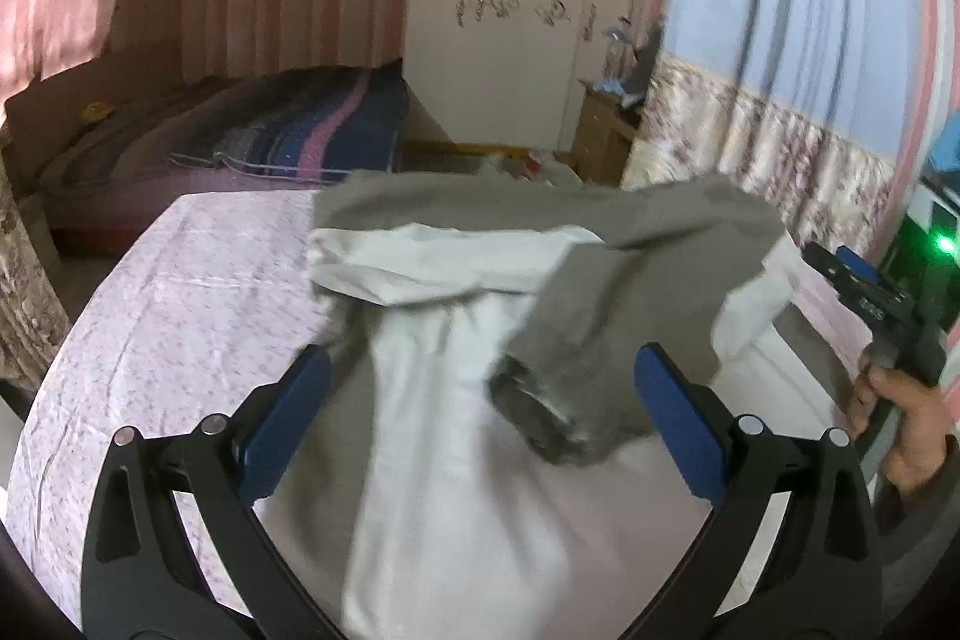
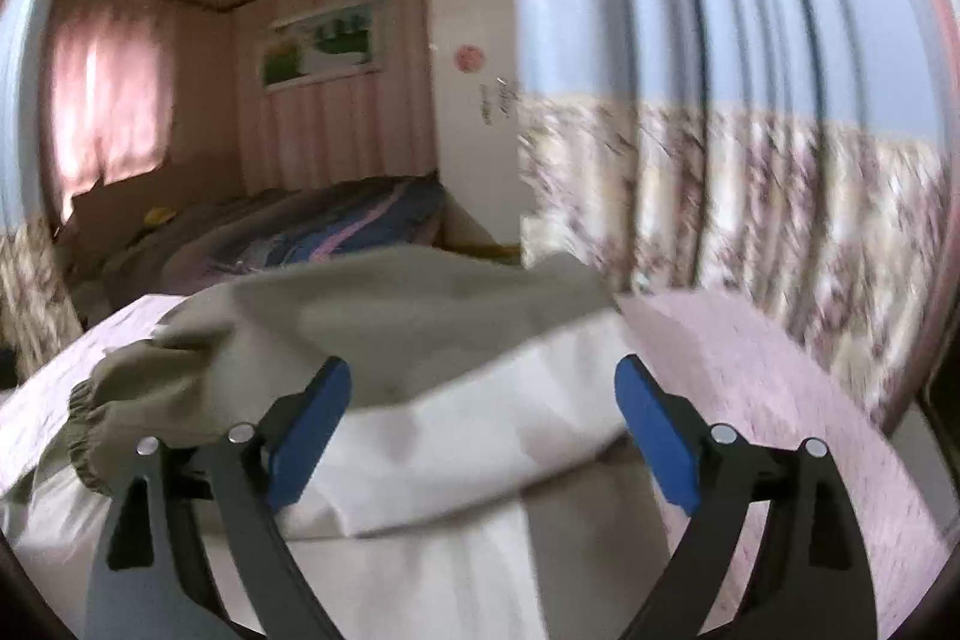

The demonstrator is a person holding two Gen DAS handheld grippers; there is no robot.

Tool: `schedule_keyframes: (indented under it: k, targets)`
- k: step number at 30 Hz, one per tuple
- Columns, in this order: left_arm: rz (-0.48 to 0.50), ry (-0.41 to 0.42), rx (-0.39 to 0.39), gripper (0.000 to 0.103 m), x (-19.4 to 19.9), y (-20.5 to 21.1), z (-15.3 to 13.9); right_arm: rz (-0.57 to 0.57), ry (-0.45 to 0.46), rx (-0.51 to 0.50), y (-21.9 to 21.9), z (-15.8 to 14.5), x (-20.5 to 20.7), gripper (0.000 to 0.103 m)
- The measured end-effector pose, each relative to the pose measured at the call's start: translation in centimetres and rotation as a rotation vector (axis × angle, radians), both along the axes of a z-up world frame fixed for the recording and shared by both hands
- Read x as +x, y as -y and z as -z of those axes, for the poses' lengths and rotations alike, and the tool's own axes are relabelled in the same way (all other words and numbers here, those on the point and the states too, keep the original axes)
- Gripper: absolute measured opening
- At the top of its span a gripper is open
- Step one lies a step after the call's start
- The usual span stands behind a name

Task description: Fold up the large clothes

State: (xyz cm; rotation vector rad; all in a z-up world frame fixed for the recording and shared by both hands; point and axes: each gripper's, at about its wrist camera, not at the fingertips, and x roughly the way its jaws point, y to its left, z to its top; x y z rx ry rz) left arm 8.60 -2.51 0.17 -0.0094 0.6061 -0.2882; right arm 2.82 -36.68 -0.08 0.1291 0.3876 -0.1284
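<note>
A grey-and-white jacket point(image 1: 456, 400) lies spread across a table covered in a pink floral cloth point(image 1: 180, 316), its grey sleeves folded inward over the white body and one elastic-cuffed sleeve end point(image 1: 540, 412) resting near the middle of the garment. The left gripper point(image 1: 480, 400) hovers just above it with jaws released and nothing between the blue pads, while the right gripper point(image 2: 483, 424), seen from its own camera over the jacket's right side near the table's right edge, also stands wide apart and empty; a hand point(image 1: 900, 424) grips its handle. The fabric looks light, soft and limp, likely to slump and slide on itself, so it is probably best pinched at seams, hem corners or the gathered cuff point(image 2: 90, 436) rather than mid-panel. A bed point(image 1: 270, 130) and a white wardrobe point(image 1: 510, 10) stand beyond the table's far edge.
</note>
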Motion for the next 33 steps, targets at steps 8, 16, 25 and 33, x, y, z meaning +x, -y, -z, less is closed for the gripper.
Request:
schedule_keyframes:
  k: [8,16,25,33]
  targets:
    - [-0.006,-0.069,0.061,0.1,3.0,4.9,4.0,0.008,-0.007,0.099,2.2,0.6,0.2,0.091]
    - [0.058,-0.138,0.011,0.023,7.6,5.8,5.1,0.009,-0.019,0.093,2.5,0.8,0.4,0.091]
    - [-0.149,0.0,0.088,0.013,13.9,-2.1,-1.5,-0.01,-0.058,0.036,1.2,0.4,1.3,0.091]
    - [-0.25,-0.134,0.156,0.05,18.6,-5.5,2.7,-0.074,-0.055,-0.079,-0.5,-4.8,3.1,0.098]
